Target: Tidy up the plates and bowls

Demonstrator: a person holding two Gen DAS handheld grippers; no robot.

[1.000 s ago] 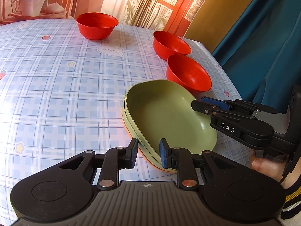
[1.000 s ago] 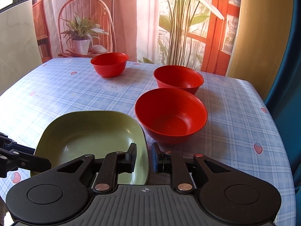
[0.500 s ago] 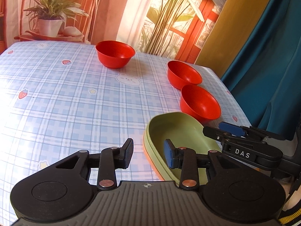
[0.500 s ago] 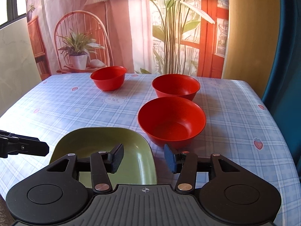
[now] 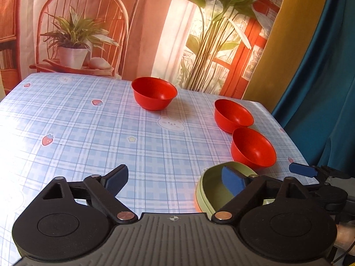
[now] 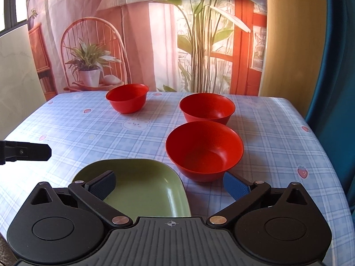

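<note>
Both the left gripper [image 5: 176, 180] and right gripper [image 6: 169, 185] hold their jaws wide apart above a smooth, rounded-square green plate [image 6: 144, 184] beside three glossy round red bowls [image 6: 204, 149] on checked oilcloth [image 6: 88, 128].

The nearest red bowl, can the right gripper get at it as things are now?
Probably yes. The right gripper is open and holds nothing, and the nearest red bowl sits just ahead of it. Only the green plate lies beside that path, at the left.
</note>
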